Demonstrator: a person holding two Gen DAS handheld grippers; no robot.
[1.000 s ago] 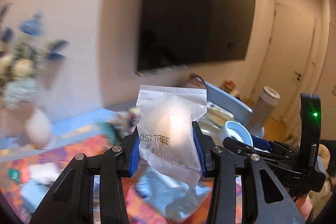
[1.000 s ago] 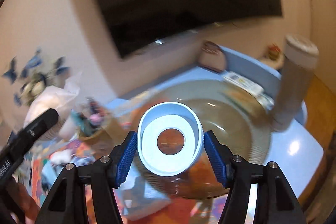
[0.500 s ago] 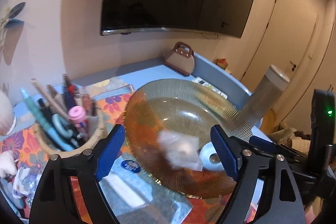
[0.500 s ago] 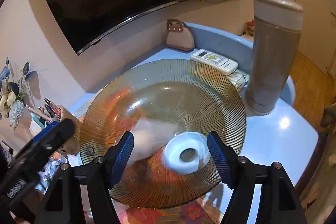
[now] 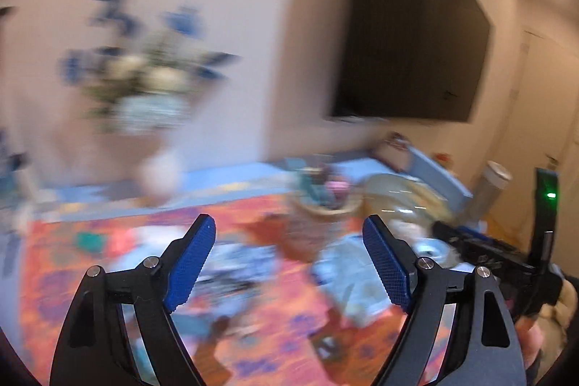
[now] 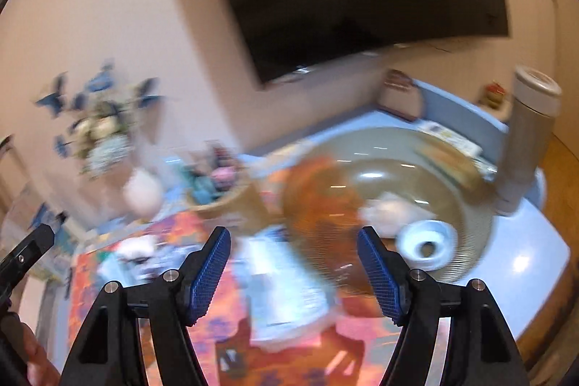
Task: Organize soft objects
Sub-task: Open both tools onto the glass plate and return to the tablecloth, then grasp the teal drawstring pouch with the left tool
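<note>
Inside amber bowl [image 6: 427, 147], white ring [image 6: 427, 246]; both tools [image 5: 289, 263] [image 6: 294, 266] gape

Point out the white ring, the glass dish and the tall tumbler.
white ring [image 6: 427, 246]: right wrist view, on its rim.
glass dish [image 6: 466, 205]: right wrist view, bare ribbed wall.
tall tumbler [image 6: 524, 140]: right wrist view, mid body.

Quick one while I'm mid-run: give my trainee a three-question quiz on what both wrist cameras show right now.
1. True or false: the left gripper is holding a pouch.
2. Where does the white ring lie? A) in the amber glass bowl B) in the pen basket C) on the floral mat
3. Fill in: the right gripper jaws stand ____.

Key: 1 false, its jaws stand apart with nothing between them; 2 A; 3 open.
</note>
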